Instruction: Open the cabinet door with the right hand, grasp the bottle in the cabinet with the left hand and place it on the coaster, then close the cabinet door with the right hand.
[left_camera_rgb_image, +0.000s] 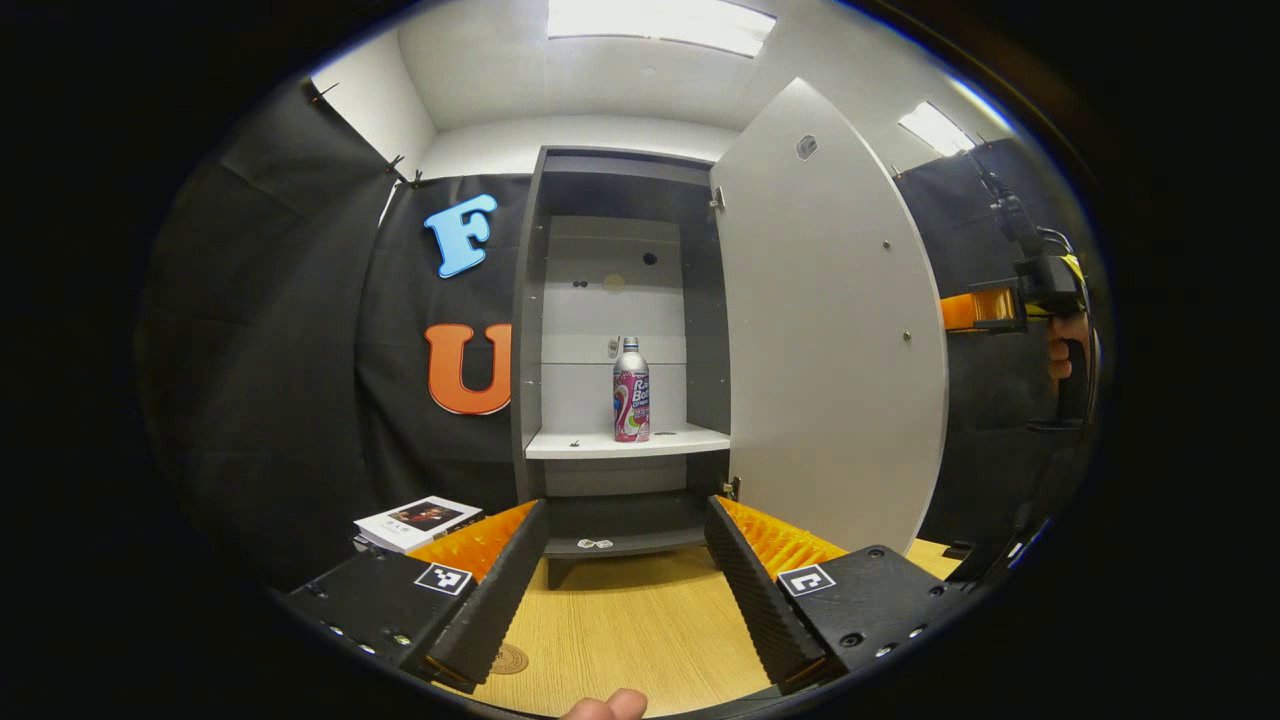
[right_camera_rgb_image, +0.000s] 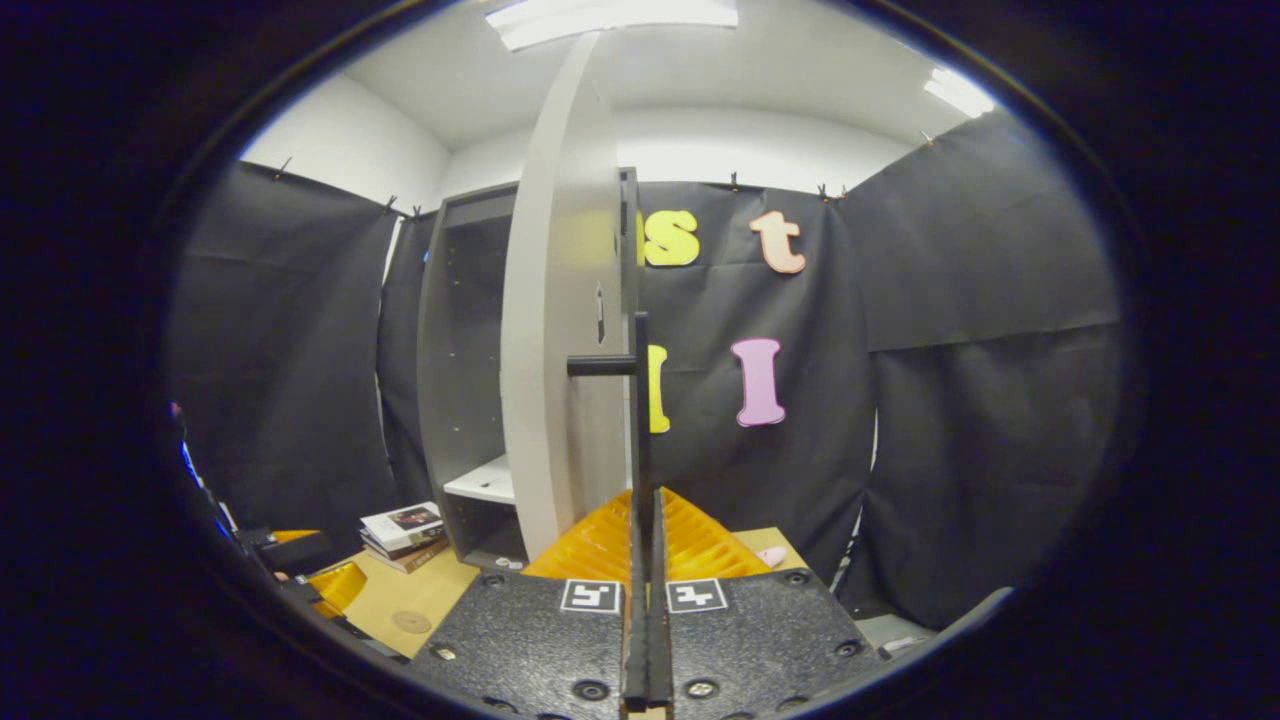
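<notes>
On the cabinet (left_camera_rgb_image: 625, 300) shelf stands a silver-capped pink bottle (left_camera_rgb_image: 631, 391); left gripper (left_camera_rgb_image: 625, 580) gapes open; right gripper (right_camera_rgb_image: 645, 600) pinches the door handle (right_camera_rgb_image: 640, 420).

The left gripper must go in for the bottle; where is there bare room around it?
The shelf is bare left of the bottle, toward the cabinet's left wall; the bottle stands nearer the open door. The left gripper faces an unobstructed doorway.

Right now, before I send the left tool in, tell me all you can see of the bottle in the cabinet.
The bottle stands upright on the white shelf inside the open cabinet, toward the shelf's right half. It looks metallic, with a silver neck and cap and a pink, printed wrap around its body. Nothing touches it but the shelf; the left tool is open, short of it.
</notes>
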